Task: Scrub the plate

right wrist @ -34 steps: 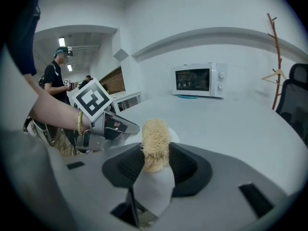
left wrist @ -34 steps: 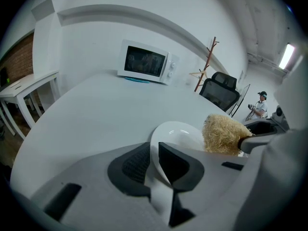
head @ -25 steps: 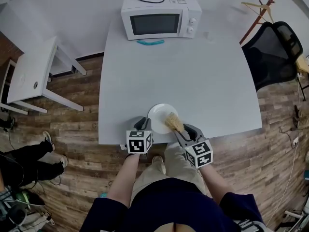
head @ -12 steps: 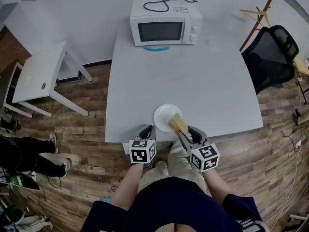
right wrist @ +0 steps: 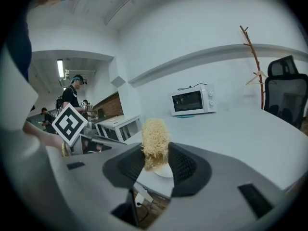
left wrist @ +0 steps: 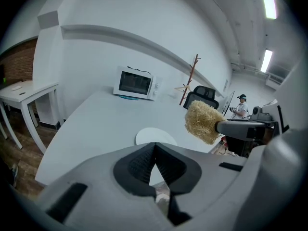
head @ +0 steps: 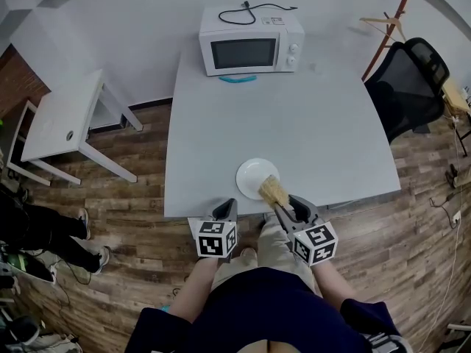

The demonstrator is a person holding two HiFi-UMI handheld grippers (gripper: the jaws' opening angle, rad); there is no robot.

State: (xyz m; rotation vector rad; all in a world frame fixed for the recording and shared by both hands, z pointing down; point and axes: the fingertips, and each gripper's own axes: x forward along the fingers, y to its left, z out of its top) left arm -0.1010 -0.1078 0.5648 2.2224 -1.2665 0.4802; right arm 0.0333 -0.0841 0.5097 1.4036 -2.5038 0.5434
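Left gripper point(head: 227, 207) has just been closing. Its jaws are now pressed together with nothing between them. It hangs at the near edge of the table point(head: 309, 116). The right gripper point(head: 285, 203) pinches a yellow scrubber point(head: 271, 190), up in the air just beside the plate point(head: 252, 172). The white plate lies flat near the table's front edge, far from the microwave point(head: 250, 44).

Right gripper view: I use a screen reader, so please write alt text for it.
The right tool grips a straw-coloured scrubber between its jaws, with a white plate on the white table just behind it. A white microwave stands at the table's far end.
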